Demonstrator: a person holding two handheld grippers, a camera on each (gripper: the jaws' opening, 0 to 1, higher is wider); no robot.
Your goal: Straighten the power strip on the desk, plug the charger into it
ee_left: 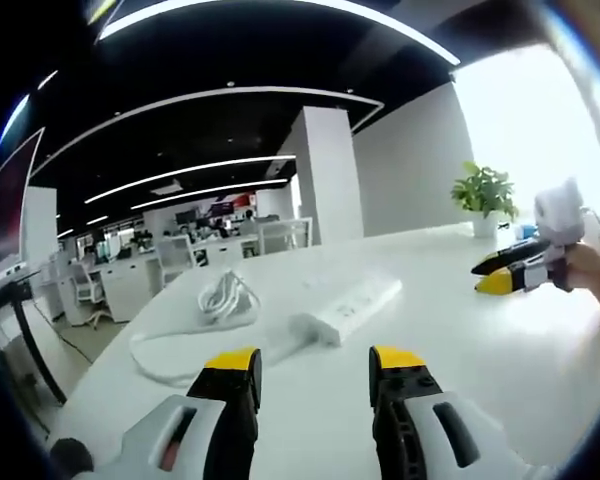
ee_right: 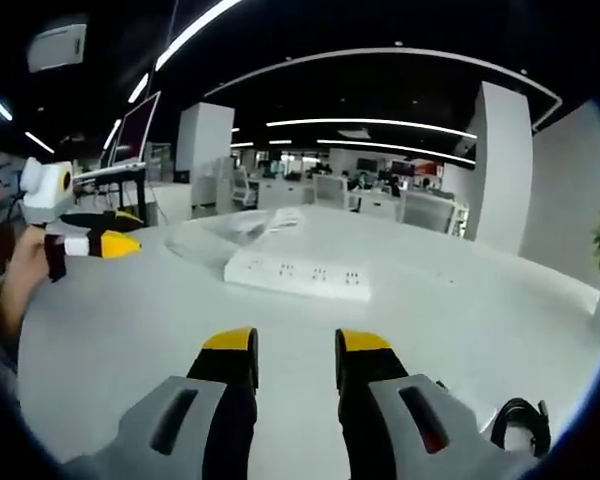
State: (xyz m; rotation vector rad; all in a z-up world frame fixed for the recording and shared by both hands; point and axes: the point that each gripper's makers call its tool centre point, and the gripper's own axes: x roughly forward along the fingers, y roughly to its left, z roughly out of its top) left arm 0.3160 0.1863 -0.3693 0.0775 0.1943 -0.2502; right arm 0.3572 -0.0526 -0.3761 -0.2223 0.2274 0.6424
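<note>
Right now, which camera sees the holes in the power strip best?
The right gripper view: the power strip lies broadside, its socket holes plain. In the left gripper view the power strip runs away at an angle, sockets faint, with its coiled cord beside it.

A: Setting? Open-plan office; rows of desks [ee_left: 130,280] with chairs [ee_right: 427,212]; long ceiling light strips [ee_left: 190,170].
B: Agreed; monitor [ee_right: 138,128] on a stand; white pillar [ee_left: 330,175]; potted plant [ee_left: 485,195].
</note>
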